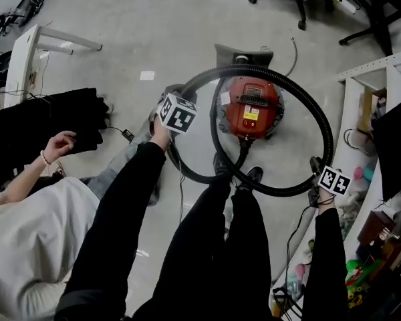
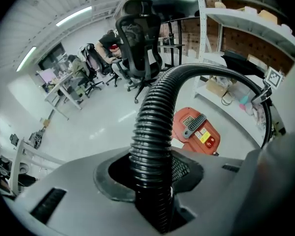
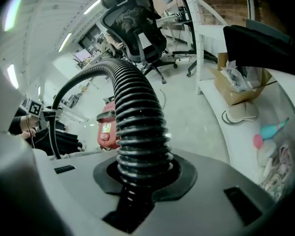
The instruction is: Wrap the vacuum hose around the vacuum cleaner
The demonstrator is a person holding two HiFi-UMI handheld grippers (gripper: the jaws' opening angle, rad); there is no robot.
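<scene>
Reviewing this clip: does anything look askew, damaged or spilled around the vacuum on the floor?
Nothing stands out. The black ribbed vacuum hose loops wide around the red canister vacuum cleaner with no visible kink. The left gripper and right gripper each clamp it. The cleaner sits on the grey floor, nothing spilled.

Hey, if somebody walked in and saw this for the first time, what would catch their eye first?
From above, a red vacuum cleaner stands on the floor inside a big loop of black ribbed hose. The left tool clamps that hose at the loop's left, and the right tool clamps it at its lower right. A seated person in a white top fills the head view's lower left.
</scene>
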